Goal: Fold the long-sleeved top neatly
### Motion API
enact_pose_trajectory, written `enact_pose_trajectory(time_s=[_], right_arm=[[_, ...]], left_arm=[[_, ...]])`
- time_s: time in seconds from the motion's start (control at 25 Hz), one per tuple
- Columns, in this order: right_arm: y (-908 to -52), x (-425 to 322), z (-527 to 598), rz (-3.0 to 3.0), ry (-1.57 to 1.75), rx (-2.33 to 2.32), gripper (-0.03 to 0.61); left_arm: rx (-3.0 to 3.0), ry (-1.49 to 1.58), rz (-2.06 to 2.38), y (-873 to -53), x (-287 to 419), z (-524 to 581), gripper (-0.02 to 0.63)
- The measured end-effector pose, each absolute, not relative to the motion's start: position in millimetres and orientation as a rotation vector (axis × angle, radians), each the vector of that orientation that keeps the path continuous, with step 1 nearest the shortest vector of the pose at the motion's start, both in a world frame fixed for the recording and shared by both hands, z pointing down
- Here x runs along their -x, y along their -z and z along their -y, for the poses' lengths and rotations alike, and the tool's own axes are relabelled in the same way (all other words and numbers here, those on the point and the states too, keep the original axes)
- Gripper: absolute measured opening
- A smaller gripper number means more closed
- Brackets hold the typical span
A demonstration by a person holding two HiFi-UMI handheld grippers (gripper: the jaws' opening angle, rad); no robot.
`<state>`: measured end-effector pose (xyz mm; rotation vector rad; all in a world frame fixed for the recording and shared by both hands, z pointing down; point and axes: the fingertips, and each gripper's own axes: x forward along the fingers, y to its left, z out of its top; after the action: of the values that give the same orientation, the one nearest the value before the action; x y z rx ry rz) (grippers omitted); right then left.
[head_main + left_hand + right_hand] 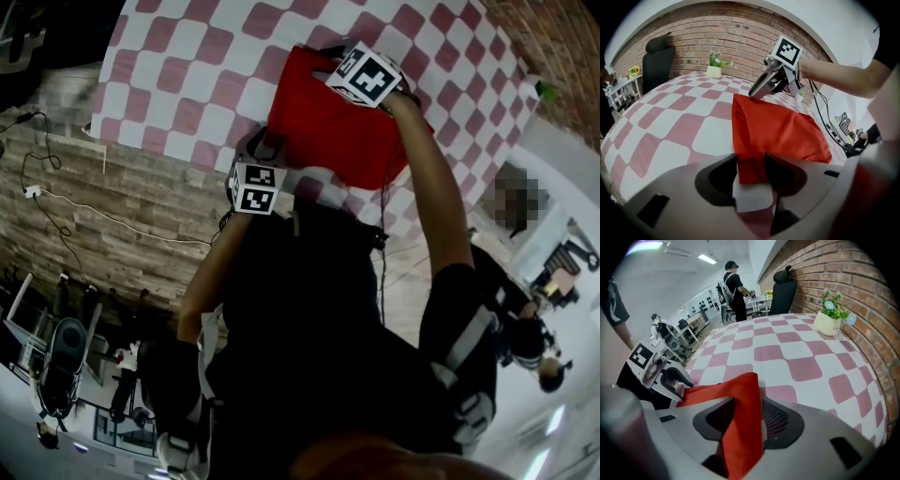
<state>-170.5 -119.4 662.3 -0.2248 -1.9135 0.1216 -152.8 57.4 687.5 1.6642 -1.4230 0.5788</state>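
Observation:
The red long-sleeved top (328, 127) lies folded into a compact rectangle on the pink-and-white checked tablecloth (187, 84). My left gripper (264, 148) is at the top's near edge. In the left gripper view the jaws (751, 171) stand apart, with a corner of the red cloth (778, 131) lying loose between them. My right gripper (328, 58) is at the far edge. Its jaws (747, 420) are spread wide around a raised fold of the red fabric (736, 390), and a gap shows beside the right pad. Neither pair of pads presses the cloth.
A small potted plant (714, 70) stands at the table's far edge by the brick wall, with a black office chair (656, 61) next to it. Cables (56, 197) trail on the wooden floor left of the table. A person (733, 287) stands at benches in the background.

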Motion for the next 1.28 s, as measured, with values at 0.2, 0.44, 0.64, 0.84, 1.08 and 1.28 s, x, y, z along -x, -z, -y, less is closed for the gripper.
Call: enact_pose_trajectory(time_s=[0.2, 0.44, 0.64, 0.84, 1.08, 1.28], right_arm=[[-688, 165, 124, 1.847, -0.119, 0.248, 0.161], [-695, 166, 124, 1.851, -0.165, 0.254, 0.120], [-695, 166, 123, 1.868, -0.207, 0.252, 0.060], [-692, 163, 130, 1.905, -0.237, 0.188, 0.048], [-689, 154, 147, 1.953, -0.298, 0.076, 0.046], [-685, 136, 166, 1.985, -0.386, -0.032, 0.046]], left_arm=[[-1.669, -0.613, 1.382, -692, 151, -60, 0.174], [-1.694, -0.627, 1.338, -695, 149, -58, 0.109], [-1.699, -0.590, 1.291, -691, 153, -57, 0.078], [-1.742, -0.619, 1.248, -685, 159, -55, 0.052], [-1.825, -0.703, 1.208, -682, 173, -38, 0.048], [-1.921, -0.800, 1.156, -682, 183, -15, 0.046]])
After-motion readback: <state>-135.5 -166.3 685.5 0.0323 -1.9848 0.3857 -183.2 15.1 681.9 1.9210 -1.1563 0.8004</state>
